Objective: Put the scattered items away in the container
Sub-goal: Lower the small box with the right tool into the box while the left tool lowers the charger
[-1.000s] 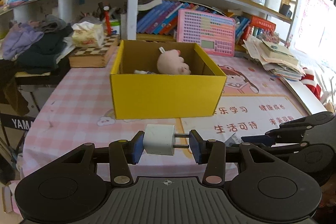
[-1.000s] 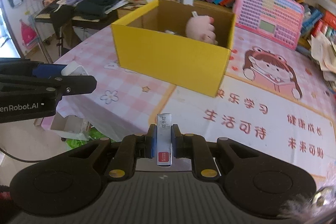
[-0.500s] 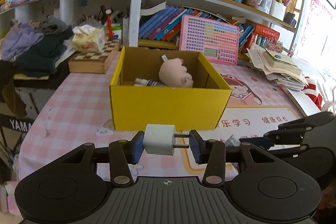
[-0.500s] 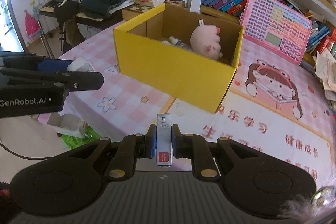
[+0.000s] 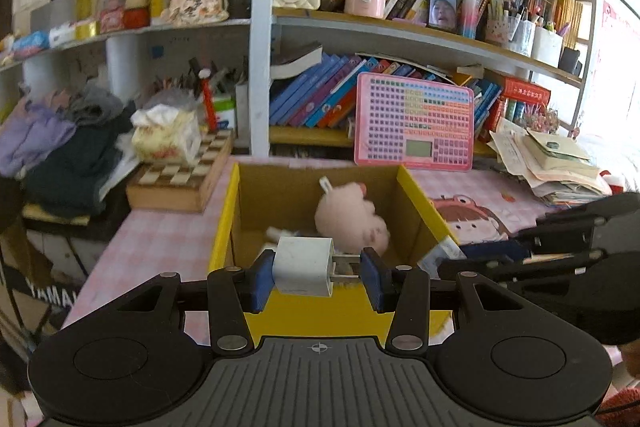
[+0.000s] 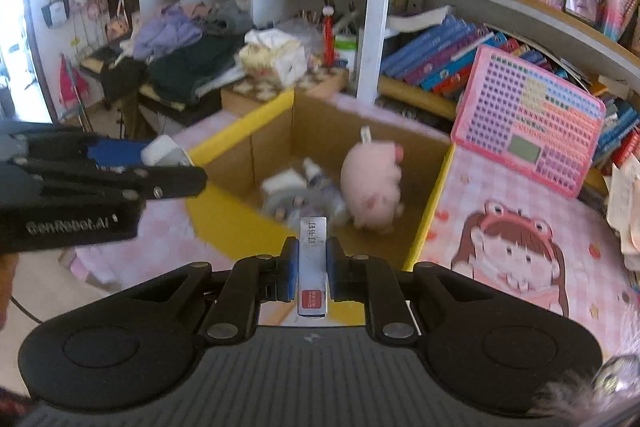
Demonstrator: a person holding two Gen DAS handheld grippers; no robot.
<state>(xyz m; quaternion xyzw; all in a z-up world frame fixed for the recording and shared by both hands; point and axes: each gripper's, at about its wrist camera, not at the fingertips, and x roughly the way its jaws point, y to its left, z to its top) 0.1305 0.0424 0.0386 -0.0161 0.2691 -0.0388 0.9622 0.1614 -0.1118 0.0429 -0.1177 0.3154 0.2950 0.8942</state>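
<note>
A yellow cardboard box (image 5: 228,211) (image 6: 436,187) stands open on the pink table, holding a pink plush pig (image 5: 348,223) (image 6: 372,179) and some small bottles (image 6: 296,195). My left gripper (image 5: 318,269) is shut on a white plug adapter (image 5: 302,265), held by its body and prongs over the box's near wall. My right gripper (image 6: 313,269) is shut on a slim staple box (image 6: 313,259) with a red label, just short of the box's near edge. In the right wrist view the left gripper (image 6: 168,163) shows from the side with the white adapter (image 6: 160,151).
A pink keyboard toy (image 5: 414,123) (image 6: 528,119) leans on the bookshelf behind the box. A chessboard case (image 5: 180,179) with a tissue pack (image 5: 166,137) lies left of it, clothes (image 5: 60,147) further left. Stacked papers (image 5: 556,163) lie at the right.
Both grippers have moved forward and up toward the yellow box, so its inside now shows from above. Each still holds its item as before.
</note>
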